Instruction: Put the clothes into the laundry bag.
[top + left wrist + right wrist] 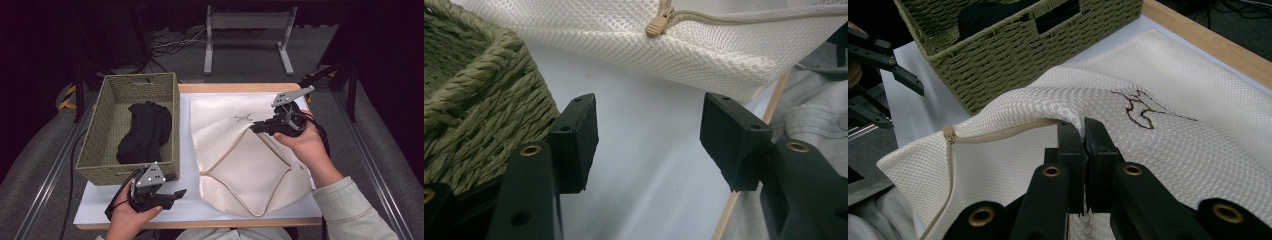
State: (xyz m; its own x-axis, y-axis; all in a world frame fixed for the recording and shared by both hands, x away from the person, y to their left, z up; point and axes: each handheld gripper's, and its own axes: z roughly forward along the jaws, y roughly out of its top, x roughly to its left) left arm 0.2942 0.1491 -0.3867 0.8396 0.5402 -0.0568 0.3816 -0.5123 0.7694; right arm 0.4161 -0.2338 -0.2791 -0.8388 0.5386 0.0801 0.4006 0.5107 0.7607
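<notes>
One woven basket [100, 131], one cream mesh laundry bag [235, 170], one black garment [145, 131] and two hand-held tools share a white-covered tabletop [190, 150] with a wooden edge. Behind the basket, grey carpet, loose cables and a grey metal stand [248, 37] fade into a dark room. The mesh bag lies just to the right of the basket, wide and rounded, its beige zipper [235, 150] run open in a long curve and a small brown embroidered mark [1140, 107] near its top. The right tool [256, 127], to the right of the basket, has its jaws together, clamped on the bag's upper zipper edge and lifting the mesh off the lower layer. The left tool [176, 195] rests in front of the basket's near corner, jaws apart with nothing between them. The black garment lies crumpled inside the basket.
</notes>
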